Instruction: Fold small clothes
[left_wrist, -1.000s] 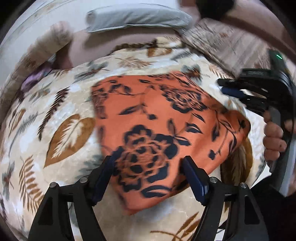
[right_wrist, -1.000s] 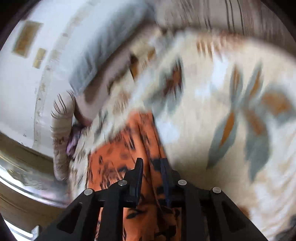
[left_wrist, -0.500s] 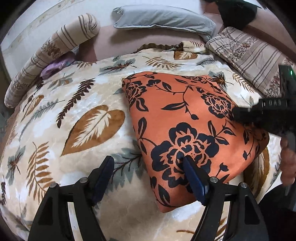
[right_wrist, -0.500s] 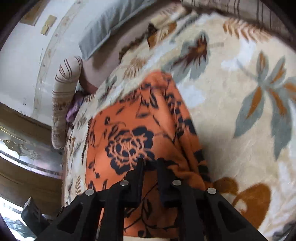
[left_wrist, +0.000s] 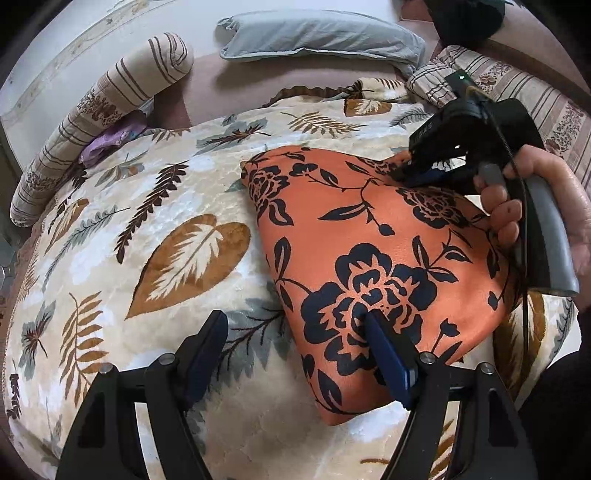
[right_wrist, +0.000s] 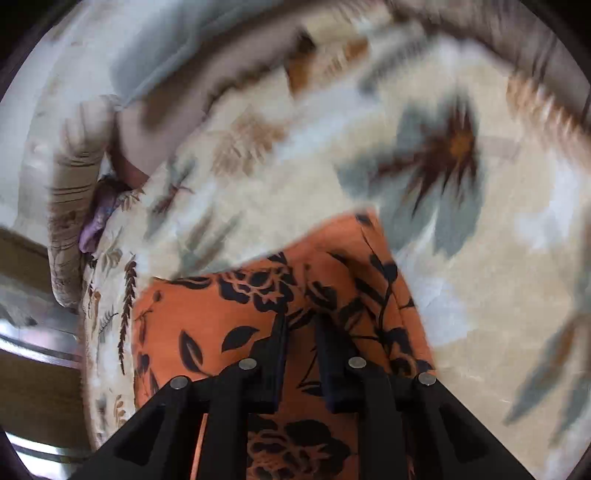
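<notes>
Orange floral garment (left_wrist: 373, 258) lies folded on the leaf-print blanket (left_wrist: 177, 258) of the bed. Left gripper (left_wrist: 295, 354) tilts downward, fingers wide, over its near edge. Right gripper (right_wrist: 301, 332), hand-held and angled down, fingers narrow and opening, cloth between them.

Leaf-print blanket (left_wrist: 155, 258) covers bed; grey pillow (left_wrist: 317, 37), striped bolster (left_wrist: 99, 110).

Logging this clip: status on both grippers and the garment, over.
Left gripper open, empty, one finger over orange floral cloth. Right gripper opening, cloth fold between its jaws. Cloth folded on leaf blanket. Nothing in the way.
</notes>
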